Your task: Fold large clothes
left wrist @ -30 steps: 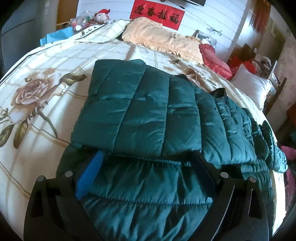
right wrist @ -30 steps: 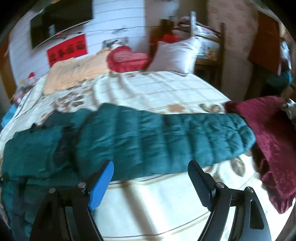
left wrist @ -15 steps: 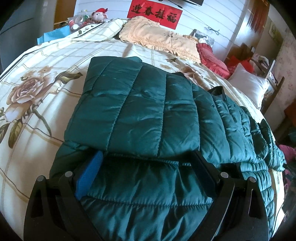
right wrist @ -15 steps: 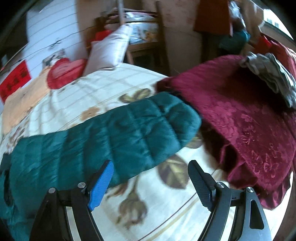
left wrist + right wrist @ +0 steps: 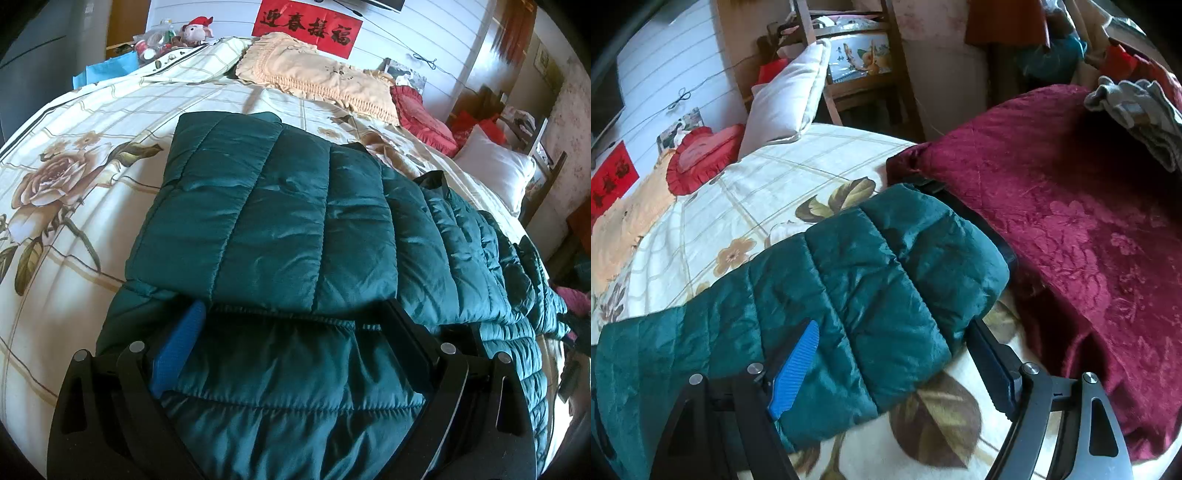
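A dark green quilted jacket [image 5: 280, 229] lies on the floral bedspread [image 5: 70, 206], with one sleeve folded across its body. My left gripper [image 5: 295, 325] is open, its fingers spread wide over the jacket's lower part just below the folded sleeve's edge. In the right wrist view the jacket's other sleeve [image 5: 871, 273] stretches out flat to the right. My right gripper [image 5: 897, 350] is open and straddles that sleeve near its cuff end.
A dark red quilted blanket [image 5: 1071, 221] lies against the sleeve cuff on the right, with grey clothing [image 5: 1137, 110] on it. A white pillow [image 5: 786, 99], a red heart cushion [image 5: 701, 155] and a peach pillow [image 5: 317, 77] lie at the bed's head.
My right gripper has swung right along the outstretched sleeve to its cuff and come down over it. My left gripper has barely moved, edging slightly closer to the jacket.
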Demonstrator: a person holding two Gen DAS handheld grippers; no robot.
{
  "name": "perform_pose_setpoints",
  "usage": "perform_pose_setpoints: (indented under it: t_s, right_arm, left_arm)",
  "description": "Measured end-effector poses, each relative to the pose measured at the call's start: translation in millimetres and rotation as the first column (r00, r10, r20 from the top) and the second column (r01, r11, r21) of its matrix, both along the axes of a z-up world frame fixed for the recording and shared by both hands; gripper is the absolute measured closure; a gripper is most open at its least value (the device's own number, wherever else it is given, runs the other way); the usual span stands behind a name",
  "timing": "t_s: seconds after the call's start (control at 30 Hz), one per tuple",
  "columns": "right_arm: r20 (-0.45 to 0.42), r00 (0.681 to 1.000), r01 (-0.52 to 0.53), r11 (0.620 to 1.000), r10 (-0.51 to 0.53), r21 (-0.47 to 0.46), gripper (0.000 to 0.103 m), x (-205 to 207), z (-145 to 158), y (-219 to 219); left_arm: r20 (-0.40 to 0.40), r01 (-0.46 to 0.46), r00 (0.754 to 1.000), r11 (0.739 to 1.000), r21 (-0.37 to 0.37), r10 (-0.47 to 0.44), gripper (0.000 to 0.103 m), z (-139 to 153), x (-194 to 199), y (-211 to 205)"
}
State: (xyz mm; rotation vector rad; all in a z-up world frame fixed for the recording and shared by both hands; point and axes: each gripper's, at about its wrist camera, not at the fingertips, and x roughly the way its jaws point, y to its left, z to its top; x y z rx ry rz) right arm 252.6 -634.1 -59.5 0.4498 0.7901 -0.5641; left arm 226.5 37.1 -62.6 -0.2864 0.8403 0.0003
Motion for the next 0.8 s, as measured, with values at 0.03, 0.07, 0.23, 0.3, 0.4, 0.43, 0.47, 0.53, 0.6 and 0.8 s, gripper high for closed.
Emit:
perform_pose_setpoints:
  t_s: [0.03, 0.07, 0.23, 0.3, 0.4, 0.43, 0.47, 0.53, 0.6, 0.8]
  right_arm:
    - [0.008, 1.0, 0.007, 1.0, -0.007, -0.006, 0.023, 1, 0, -1]
    - [0.01, 1.0, 0.01, 1.0, -0.01, -0.008, 0.023, 2, 0, -3]
    - [0.015, 1.0, 0.022, 1.0, -0.021, -0.007, 0.036, 10, 0, -8]
    - [0.013, 1.0, 0.013, 1.0, -0.013, -0.021, 0.063, 11, 2, -9]
    - [0.026, 1.0, -0.004, 1.0, 0.004, -0.014, 0.082, 10, 3, -14]
    - [0.033, 0.999, -0.01, 1.0, 0.01, -0.009, 0.087, 9, 5, -14]
    - [0.048, 0.999, -0.02, 1.0, 0.02, 0.0, 0.09, 7, 7, -15]
    - [0.101, 0.994, -0.043, 0.999, 0.041, 0.013, 0.092, 0, 18, -15]
    - [0.169, 0.983, -0.08, 0.996, 0.073, 0.036, 0.093, -8, 33, -14]
    - [0.29, 0.938, -0.208, 0.978, 0.189, 0.036, 0.094, -27, 76, 6]
  left_arm:
    - [0.0, 0.0, 1.0, 1.0, 0.0, 0.0, 0.008, 0, 0, 0]
    - [0.0, 0.0, 1.0, 1.0, 0.0, 0.0, 0.008, 0, 0, 0]
    - [0.0, 0.0, 1.0, 1.0, 0.0, 0.0, 0.008, 0, 0, 0]
    - [0.001, 0.0, 1.0, 1.0, 0.001, 0.0, 0.008, 0, 0, 0]
    - [0.001, 0.0, 1.0, 1.0, 0.0, 0.0, 0.008, 0, 0, 1]
    - [0.001, 0.0, 1.0, 1.0, 0.0, 0.0, 0.008, 0, 0, 0]
    - [0.001, 0.0, 1.0, 1.0, 0.0, 0.0, 0.008, 0, 0, 0]
    - [0.001, 0.0, 1.0, 1.0, 0.0, 0.0, 0.008, -1, 0, 0]
    - [0.002, 0.0, 1.0, 1.0, -0.003, 0.0, 0.008, -1, -1, 1]
    - [0.002, 0.0, 1.0, 1.0, -0.003, 0.0, 0.008, -1, -1, 0]
